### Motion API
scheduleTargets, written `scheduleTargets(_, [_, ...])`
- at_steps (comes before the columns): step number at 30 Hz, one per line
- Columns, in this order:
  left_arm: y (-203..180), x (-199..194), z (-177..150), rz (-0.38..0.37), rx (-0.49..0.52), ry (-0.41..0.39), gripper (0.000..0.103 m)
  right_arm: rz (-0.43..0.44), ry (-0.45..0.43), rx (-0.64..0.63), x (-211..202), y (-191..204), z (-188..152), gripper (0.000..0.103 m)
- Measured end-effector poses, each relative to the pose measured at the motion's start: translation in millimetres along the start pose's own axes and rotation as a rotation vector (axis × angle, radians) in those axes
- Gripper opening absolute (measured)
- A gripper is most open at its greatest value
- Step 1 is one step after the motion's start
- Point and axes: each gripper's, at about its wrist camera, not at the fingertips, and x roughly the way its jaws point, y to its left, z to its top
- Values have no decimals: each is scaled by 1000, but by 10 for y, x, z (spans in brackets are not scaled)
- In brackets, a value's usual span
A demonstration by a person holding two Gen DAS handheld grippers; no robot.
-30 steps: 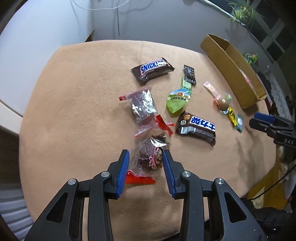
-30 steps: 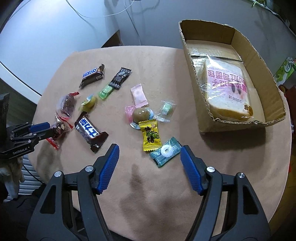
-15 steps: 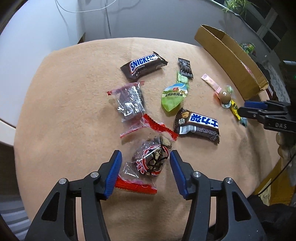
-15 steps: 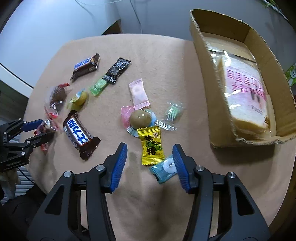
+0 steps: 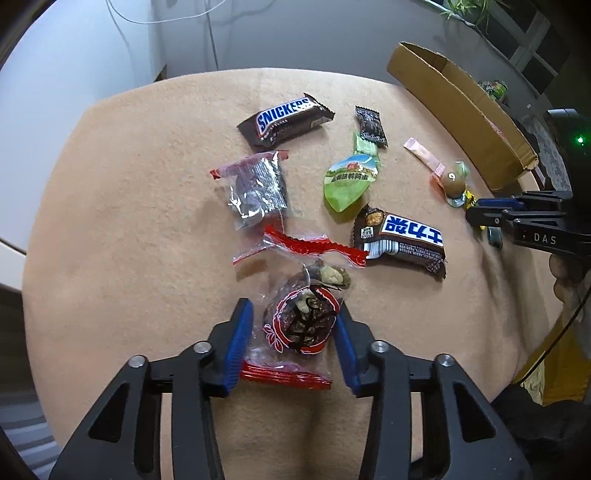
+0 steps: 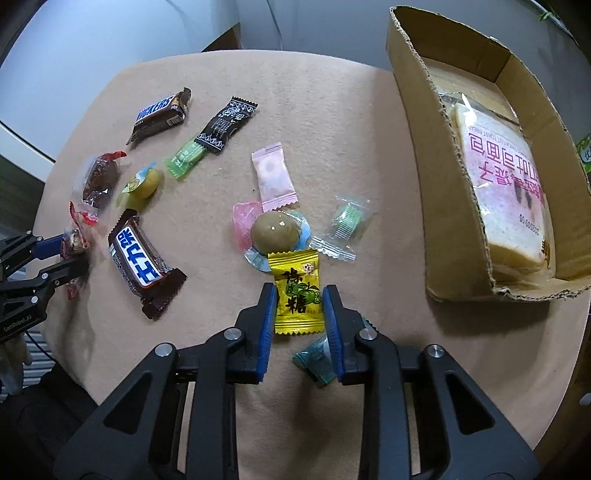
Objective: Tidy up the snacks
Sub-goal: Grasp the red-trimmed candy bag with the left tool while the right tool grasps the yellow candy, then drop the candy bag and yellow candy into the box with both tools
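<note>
Left gripper [image 5: 293, 343] straddles a clear date-and-walnut packet [image 5: 301, 321] with red crimped ends. Its blue pads [image 5: 238, 345] stand on either side of the packet's bulge, the right pad touching the wrapper, the left pad just beside it; whether the jaws actually pinch it cannot be told. The packet's long axis runs away from the camera, roughly along the fingers, one red end near the gripper base, the other pointing toward the table centre.

Right gripper [image 6: 300, 317] brackets a yellow candy [image 6: 298, 293] printed with black characters. The pads sit against both long edges of the wrapper; a firm grip cannot be confirmed. The candy's long axis lies along the fingers, its far crimped end touching a round brown sweet [image 6: 275, 230] on a blue wrapper. A teal mint packet [image 6: 317, 360] lies partly under the right finger.

Other items on the surface: Snickers bar [image 5: 284, 118], second dark date packet [image 5: 258, 188], green jelly cup [image 5: 349, 179], black sachet [image 5: 370, 126], a brown bar with blue-and-white label [image 5: 400, 238], pink sachet [image 6: 275, 177] and a clear green-striped candy [image 6: 347, 219]. All lie flat, well apart from the cardboard box [image 6: 413, 122], which stands at the table's right edge and holds a bagged toast loaf [image 6: 506, 192].

Surface is a round table under tan felt-like cloth [image 5: 129, 221]. Behind it, a pale wall with a hanging white cable [image 5: 210, 33]; foliage shows at the upper right
</note>
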Motion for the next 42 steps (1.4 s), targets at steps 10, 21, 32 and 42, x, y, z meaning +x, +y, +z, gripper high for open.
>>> scheduleTargets(10, [39,-125,-22,-56,-31,-18,33,39,-31,18,-202,-91,-49,26])
scheduleTargets(21, [4,-407,84,-112,-68,-70,32,61,-116,42,-720,-175,-70,26])
scheduleTargets(32, [-303,-596,549,-178,1,-156,32,32,-213,103,-1205,-494,-6,26])
scheduleTargets(42, [-701,-527,1147,-201,109,-209,32,-45,-257,174,-1351,-1000,113,26])
